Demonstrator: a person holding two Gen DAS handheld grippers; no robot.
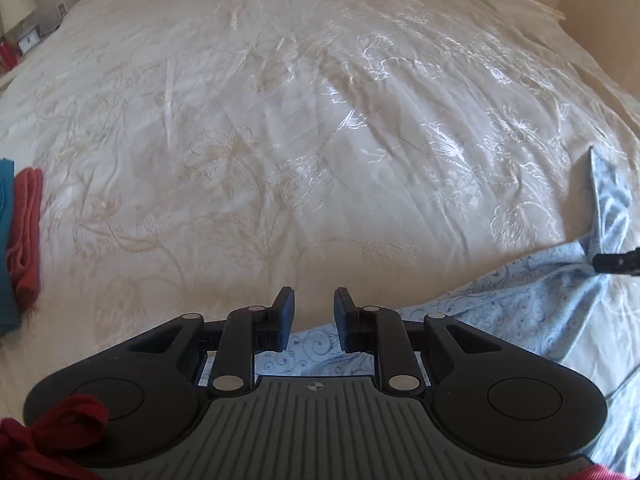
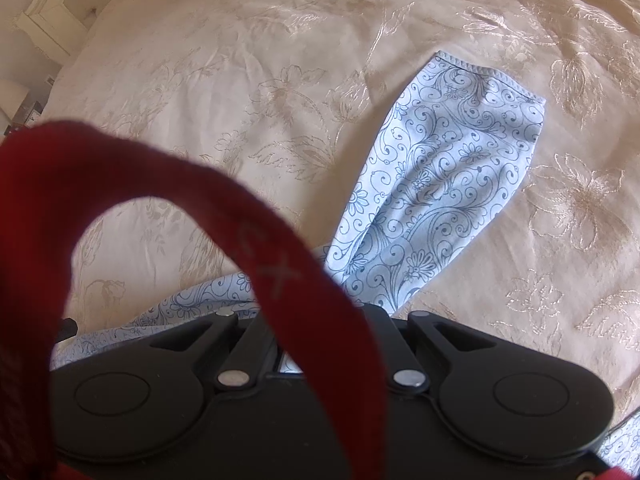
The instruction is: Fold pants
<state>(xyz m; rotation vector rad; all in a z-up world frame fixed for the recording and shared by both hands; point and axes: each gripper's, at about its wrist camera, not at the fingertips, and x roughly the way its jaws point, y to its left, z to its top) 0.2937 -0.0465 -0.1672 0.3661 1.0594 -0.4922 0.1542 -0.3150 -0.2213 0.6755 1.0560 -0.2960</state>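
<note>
A: Left gripper point(image 1: 314, 316)?
B: Jaws apart, nothing between them, hovering over the pants' point(image 1: 532, 304) near edge on the bedspread point(image 1: 280, 100).
A: Right gripper point(image 1: 618, 263)?
B: Clamped closed on the pants point(image 2: 440, 184); fingertips hidden behind a red strap point(image 2: 280, 264). One leg lies flat ahead.

Right gripper point(image 2: 320, 312) is closed on the pale blue patterned pants point(image 2: 440, 168), its fingertips hidden by a red strap point(image 2: 280, 240). One pant leg extends ahead and rightward, flat on the cream embroidered bedspread point(image 2: 200, 80).
</note>
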